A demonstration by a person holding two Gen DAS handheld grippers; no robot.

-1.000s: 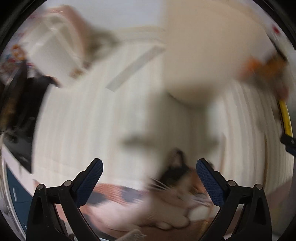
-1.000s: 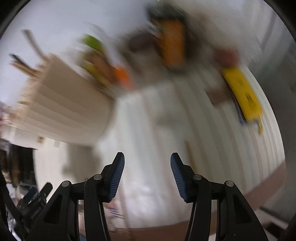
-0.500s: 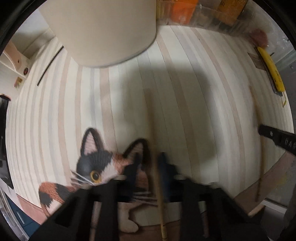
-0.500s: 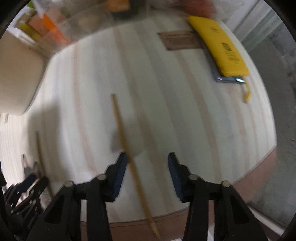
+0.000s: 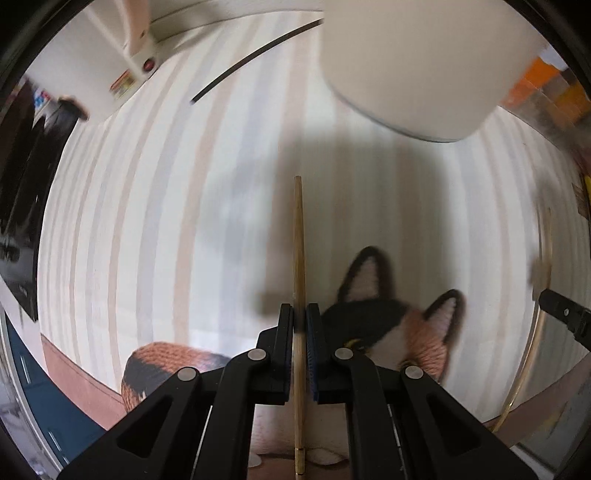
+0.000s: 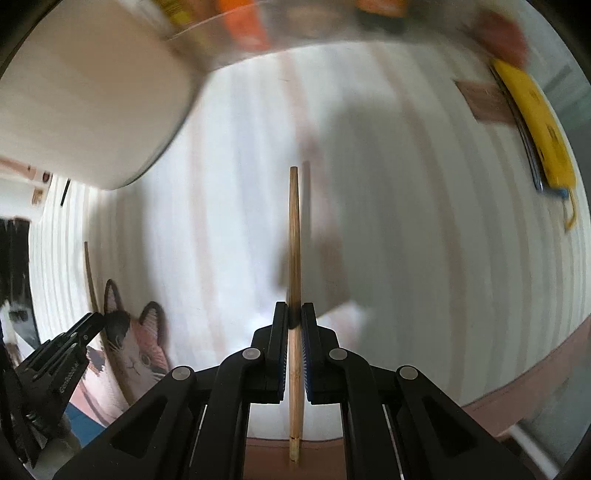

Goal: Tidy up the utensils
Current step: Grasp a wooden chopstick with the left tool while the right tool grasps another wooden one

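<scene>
I start on the left side. A thin black stick (image 5: 255, 55) lies on the striped table (image 5: 147, 221), just to the left of the big white pot (image 5: 424, 66). The pot is my marker for where things are.

My left gripper (image 5: 300, 317) points down at the table, on the near side of the pot. Its jaws are squeezed close together and they pinch the first chopstick (image 5: 298, 240). The blue pads press on the wood from both sides. The thin end of this chopstick points toward the pot but stays well apart from it. The thick end sticks out behind the jaws, toward me. A cat mat (image 5: 388, 321) lies on the near side of the pot too. It is under this gripper and a bit to its right, and I can see its ears and its orange and black fur.

Next comes my right gripper (image 6: 294, 314), to the right of the pot and nearer to me. Its jaws are closing, with the second chopstick (image 6: 293, 229) between them, and the pads already touch the wood on both sides. The far end of this chopstick points away from me, to the right of the pot and not touching it. I cannot tell if either chopstick is off the table.

Behind the pot, touching its right side, is a clear box (image 6: 240, 22) with orange things in it. Far to the right of the pot lie a brown card (image 6: 484, 99) and a yellow case (image 6: 535, 122), side by side near the table's edge.
</scene>
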